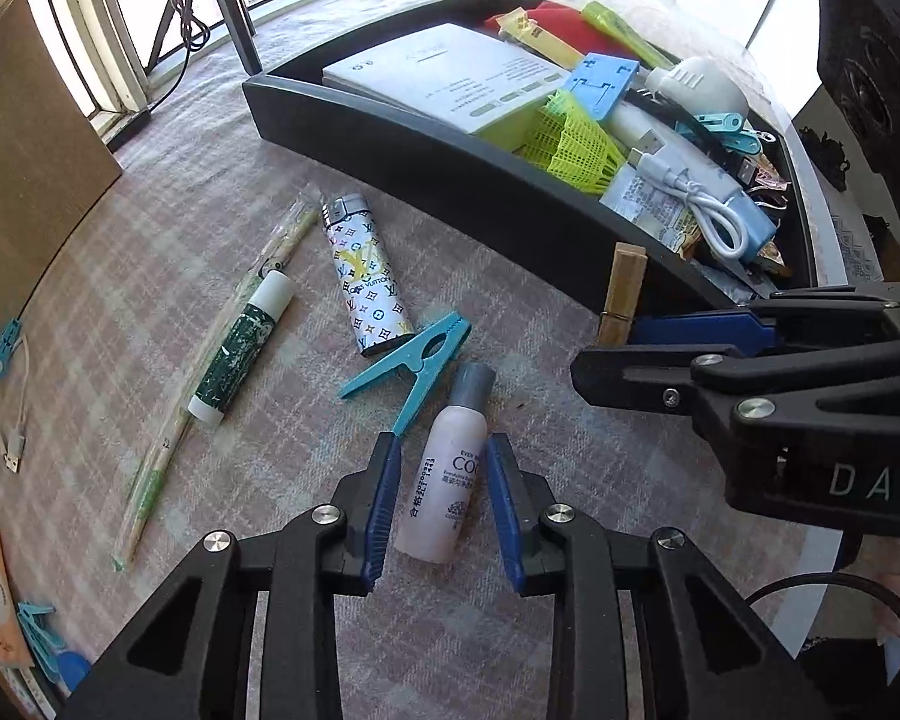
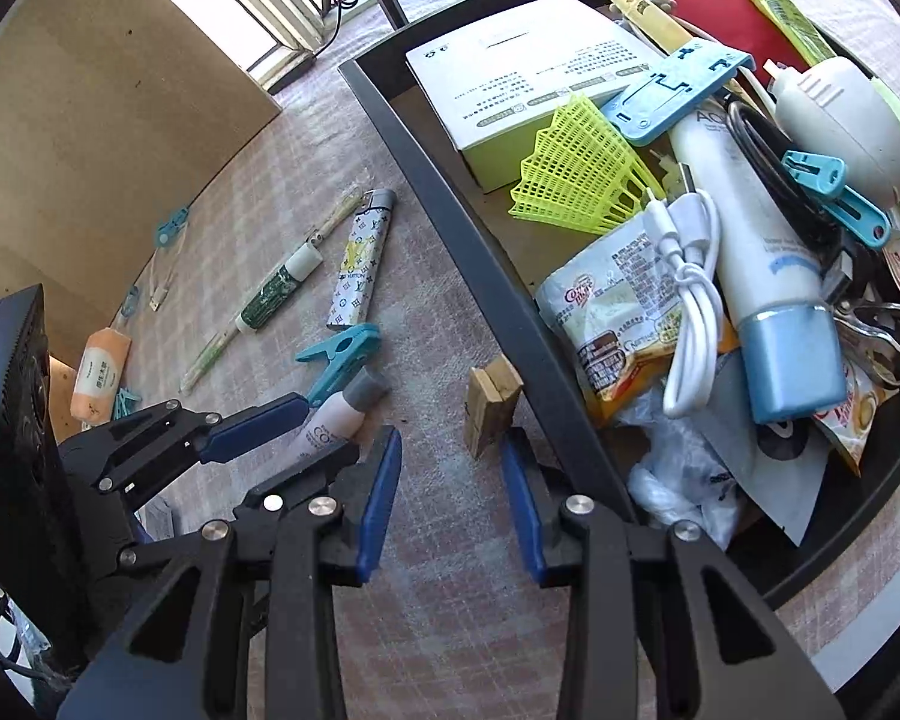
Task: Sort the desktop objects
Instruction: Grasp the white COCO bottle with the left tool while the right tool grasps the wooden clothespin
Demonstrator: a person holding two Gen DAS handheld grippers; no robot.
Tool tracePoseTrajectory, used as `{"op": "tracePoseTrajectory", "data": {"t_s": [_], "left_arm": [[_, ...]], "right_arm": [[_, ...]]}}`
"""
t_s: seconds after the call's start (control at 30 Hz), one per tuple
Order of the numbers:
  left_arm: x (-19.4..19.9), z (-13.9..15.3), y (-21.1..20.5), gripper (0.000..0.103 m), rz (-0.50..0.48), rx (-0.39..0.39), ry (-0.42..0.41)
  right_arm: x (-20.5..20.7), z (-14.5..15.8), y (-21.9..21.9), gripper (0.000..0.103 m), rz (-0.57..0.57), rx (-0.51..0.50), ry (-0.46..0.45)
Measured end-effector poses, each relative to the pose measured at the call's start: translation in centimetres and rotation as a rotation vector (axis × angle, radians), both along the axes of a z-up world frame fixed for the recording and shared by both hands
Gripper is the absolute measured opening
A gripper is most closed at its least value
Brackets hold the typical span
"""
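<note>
Left tongs [image 1: 444,504] open astride pink bottle [image 1: 447,480], blue clothespin [image 1: 414,360] touching, right tongs [image 2: 453,504] open near wooden peg [image 2: 491,405].

- Left tongs [image 1: 444,501] point steeply down, blue pads [image 1: 384,504] parted, not yet pressing anything.
- Right tongs [image 2: 453,495] point steeply down just beside them, pads parted, holding nothing.

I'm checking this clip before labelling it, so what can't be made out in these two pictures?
- Pink bottle, left wrist view: whether the left gripper pads touch it.
- Wooden clothespin, right wrist view: its lower end, behind the right gripper.
- Black tray: bottom items, buried under clutter.
</note>
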State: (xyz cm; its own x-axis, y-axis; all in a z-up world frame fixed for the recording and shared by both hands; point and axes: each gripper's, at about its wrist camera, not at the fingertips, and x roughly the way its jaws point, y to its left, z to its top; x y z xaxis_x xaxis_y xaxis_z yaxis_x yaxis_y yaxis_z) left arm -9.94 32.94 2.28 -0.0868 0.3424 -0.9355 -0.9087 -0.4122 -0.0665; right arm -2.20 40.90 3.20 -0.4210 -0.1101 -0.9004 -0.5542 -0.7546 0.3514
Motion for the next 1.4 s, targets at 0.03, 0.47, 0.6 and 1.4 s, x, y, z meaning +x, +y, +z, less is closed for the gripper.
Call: {"op": "tracePoseTrajectory", "data": {"t_s": [0.03,0.47,0.6,1.4], "left_arm": [[-0.2,0.0,-0.1,0.022,0.000,0.002,-0.005],[-1.7,-0.6,-0.9,0.019,0.081,0.032,-0.055],[-2.1,-0.5,-1.7,0.019,0.142,0.045,-0.066],[-2.5,-0.5,-6.7,0.019,0.224,0.098,-0.110]], "right_arm": [[-0.3,0.0,0.1,0.034,-0.004,0.002,0.000],[-4.9,0.0,-0.2,0.032,0.112,0.112,-0.078],[-5.6,0.0,-0.1,0.030,0.117,0.131,-0.116],[-5.7,-0.9,-1.8,0.013,0.173,0.147,-0.141]]}}
